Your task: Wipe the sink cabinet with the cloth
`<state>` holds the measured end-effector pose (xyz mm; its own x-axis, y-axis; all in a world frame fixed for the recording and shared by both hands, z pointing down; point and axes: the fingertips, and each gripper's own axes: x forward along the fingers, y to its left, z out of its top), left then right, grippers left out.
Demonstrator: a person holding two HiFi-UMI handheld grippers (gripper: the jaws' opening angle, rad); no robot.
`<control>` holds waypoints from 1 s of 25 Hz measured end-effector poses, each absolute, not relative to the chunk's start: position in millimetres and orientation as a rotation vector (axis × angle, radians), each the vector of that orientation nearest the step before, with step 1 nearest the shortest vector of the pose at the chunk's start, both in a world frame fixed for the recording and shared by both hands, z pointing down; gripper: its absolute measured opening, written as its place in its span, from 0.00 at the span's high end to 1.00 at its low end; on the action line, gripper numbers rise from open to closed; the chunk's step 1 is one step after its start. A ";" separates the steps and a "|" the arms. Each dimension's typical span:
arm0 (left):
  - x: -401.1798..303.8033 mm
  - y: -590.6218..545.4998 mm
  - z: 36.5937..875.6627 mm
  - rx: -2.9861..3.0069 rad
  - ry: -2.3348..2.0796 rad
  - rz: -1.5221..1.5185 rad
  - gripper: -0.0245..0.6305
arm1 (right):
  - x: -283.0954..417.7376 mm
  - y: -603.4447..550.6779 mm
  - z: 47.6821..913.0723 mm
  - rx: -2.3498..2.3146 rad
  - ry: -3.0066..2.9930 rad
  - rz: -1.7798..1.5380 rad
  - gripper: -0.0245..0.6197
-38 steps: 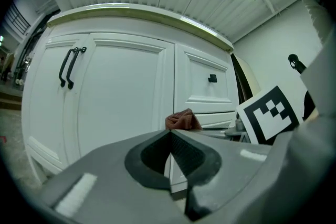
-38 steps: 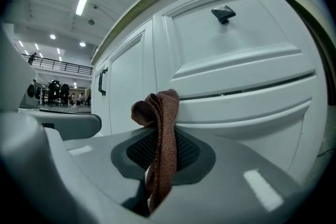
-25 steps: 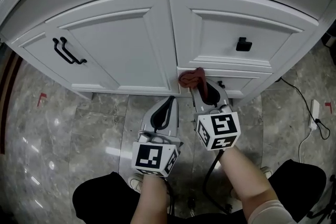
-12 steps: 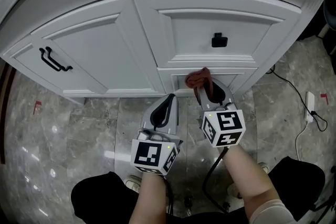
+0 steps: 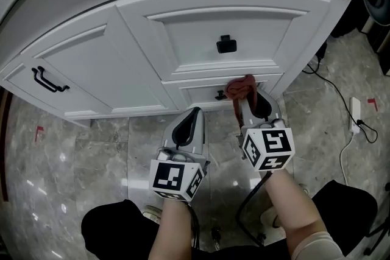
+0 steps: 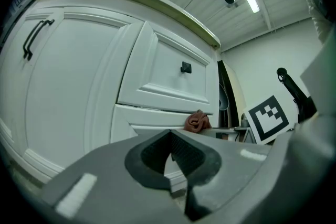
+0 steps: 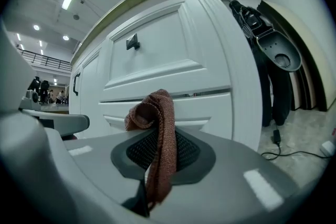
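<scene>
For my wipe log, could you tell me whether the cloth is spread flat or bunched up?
Bunched up: the cloth is a crumpled wad pinched in the right hand-held gripper.

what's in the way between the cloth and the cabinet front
Nothing visible. The right gripper holds the cloth, its bunched end right at the lower drawer front; the drawer's black knob sits just left of it.

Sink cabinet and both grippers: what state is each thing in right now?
Left gripper: jaws shut, empty.
Right gripper: jaws shut on the cloth.
Cloth: bunched, held at the lower drawer front.
Cabinet door: closed.
Upper drawer: closed.
Lower drawer: closed.
</scene>
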<state>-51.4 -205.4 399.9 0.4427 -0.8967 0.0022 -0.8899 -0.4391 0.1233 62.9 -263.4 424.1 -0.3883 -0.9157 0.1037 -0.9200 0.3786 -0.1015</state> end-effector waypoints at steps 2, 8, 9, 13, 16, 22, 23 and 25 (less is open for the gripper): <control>-45.3 -207.2 401.1 2.573 -1.587 -0.108 0.96 | 80.1 -264.8 424.3 1.766 -2.556 0.216 0.83; -24.3 -208.0 407.7 2.601 -1.542 -0.075 0.96 | 120.3 -266.3 424.1 1.862 -2.512 0.239 0.83; -22.5 -208.1 408.4 2.601 -1.539 -0.073 0.96 | 123.8 -265.9 423.1 1.872 -2.510 0.241 0.83; -20.6 -209.8 410.5 2.594 -1.537 -0.079 0.96 | 141.9 -265.1 419.8 1.964 -2.477 0.286 0.83; -23.4 -209.6 413.5 2.585 -1.539 -0.083 0.96 | 149.1 -261.0 421.3 2.026 -2.440 0.311 0.83; -49.5 -206.5 429.5 2.526 -1.591 -0.073 0.96 | 86.5 -240.2 446.2 1.893 -2.554 0.402 0.84; -56.9 -205.8 431.7 2.513 -1.605 -0.073 0.96 | 67.7 -236.3 450.9 1.843 -2.586 0.407 0.84; -73.8 -204.2 434.7 2.488 -1.642 -0.072 0.96 | 30.1 -230.1 458.4 1.744 -2.650 0.416 0.84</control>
